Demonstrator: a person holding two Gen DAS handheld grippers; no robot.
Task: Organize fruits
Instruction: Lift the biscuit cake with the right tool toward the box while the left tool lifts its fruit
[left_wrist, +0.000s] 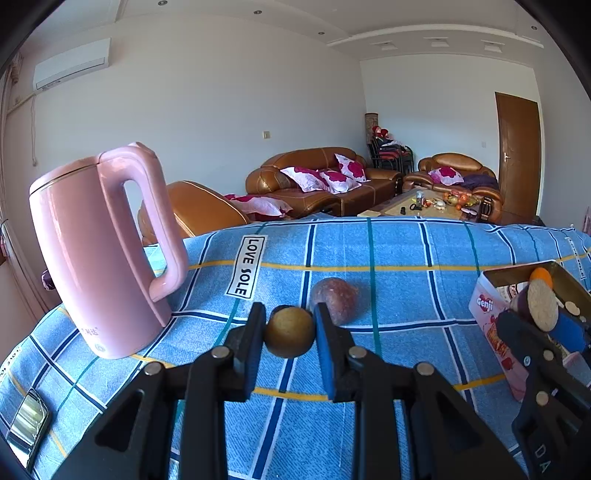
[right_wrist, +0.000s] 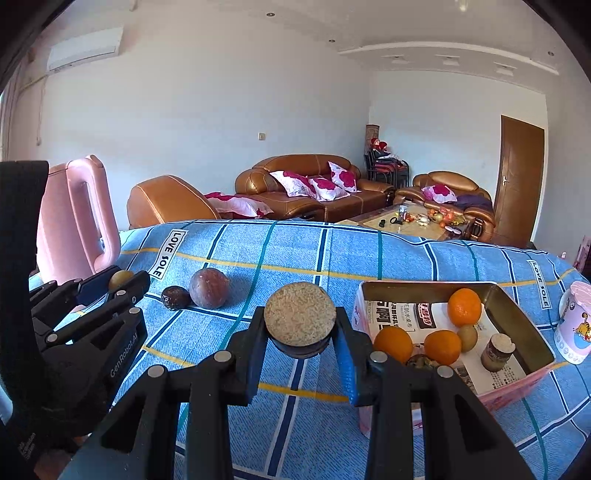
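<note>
Two grippers grip fruit: left gripper a yellowish fruit; right gripper, a cork-topped jar, tin box at three o'clock.

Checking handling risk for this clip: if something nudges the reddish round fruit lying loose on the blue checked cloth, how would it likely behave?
The reddish round fruit looks near-spherical, so it would probably roll. The checked cloth is soft, which may slow it. The small dark fruit sits right beside it and might block a roll that way. Its skin looks firm and matte, so probably not slippery.
</note>
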